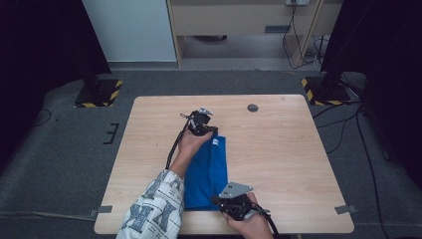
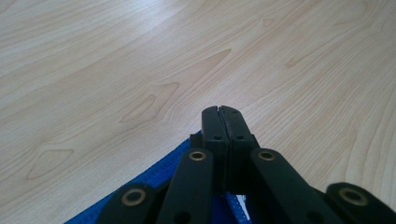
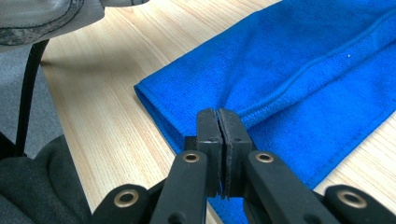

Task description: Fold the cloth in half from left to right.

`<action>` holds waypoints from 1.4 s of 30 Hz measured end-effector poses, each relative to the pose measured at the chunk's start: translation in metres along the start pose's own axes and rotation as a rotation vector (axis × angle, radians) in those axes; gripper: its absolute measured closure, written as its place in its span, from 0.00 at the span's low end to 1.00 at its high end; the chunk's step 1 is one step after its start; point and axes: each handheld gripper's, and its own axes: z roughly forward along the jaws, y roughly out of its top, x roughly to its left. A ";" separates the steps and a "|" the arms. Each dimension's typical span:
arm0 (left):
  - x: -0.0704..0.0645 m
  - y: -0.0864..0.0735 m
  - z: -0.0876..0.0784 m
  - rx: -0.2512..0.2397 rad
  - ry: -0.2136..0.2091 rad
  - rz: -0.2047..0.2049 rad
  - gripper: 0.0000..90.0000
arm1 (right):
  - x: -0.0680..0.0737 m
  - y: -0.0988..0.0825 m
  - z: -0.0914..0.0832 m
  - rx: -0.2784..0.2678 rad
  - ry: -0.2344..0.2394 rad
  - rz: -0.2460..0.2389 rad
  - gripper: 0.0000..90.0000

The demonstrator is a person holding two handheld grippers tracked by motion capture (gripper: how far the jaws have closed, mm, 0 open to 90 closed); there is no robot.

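Note:
A folded blue towel [image 1: 206, 169] lies on the wooden table [image 1: 278, 149], reaching from the middle to the near edge. My left gripper [image 1: 211, 132] is at the towel's far corner, beside a small white tag. In the left gripper view the jaws [image 2: 222, 109] are pressed together over the towel's corner [image 2: 154, 177]. My right gripper [image 1: 219, 200] is at the near right corner. In the right gripper view its jaws [image 3: 218, 112] are shut where a raised ridge of the towel [image 3: 303, 60] runs into them.
A round grommet hole [image 1: 253, 107] sits at the table's far side. Black stands on striped bases [image 1: 99, 92] [image 1: 323, 89] flank the table's far corners, with cables on the floor at the right. A patterned sleeve [image 1: 154, 209] crosses the near left edge.

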 end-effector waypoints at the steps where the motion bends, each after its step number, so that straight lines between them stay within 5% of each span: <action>1: 0.000 0.000 0.001 0.004 0.000 0.001 0.99 | 0.001 -0.001 -0.001 0.001 0.002 0.000 0.98; 14: -0.002 -0.002 0.004 0.015 -0.004 0.003 0.89 | -0.005 -0.009 0.006 0.049 -0.016 0.035 0.78; 25: -0.006 -0.002 0.006 0.041 -0.010 0.024 0.89 | -0.007 -0.011 0.008 0.058 -0.025 0.051 0.71; 36: -0.009 -0.003 0.008 0.054 -0.010 0.041 0.94 | -0.010 -0.012 0.009 0.065 -0.025 0.052 0.76; 42: -0.009 -0.003 0.008 0.057 -0.010 0.043 0.98 | -0.008 -0.012 0.009 0.071 -0.011 0.042 0.88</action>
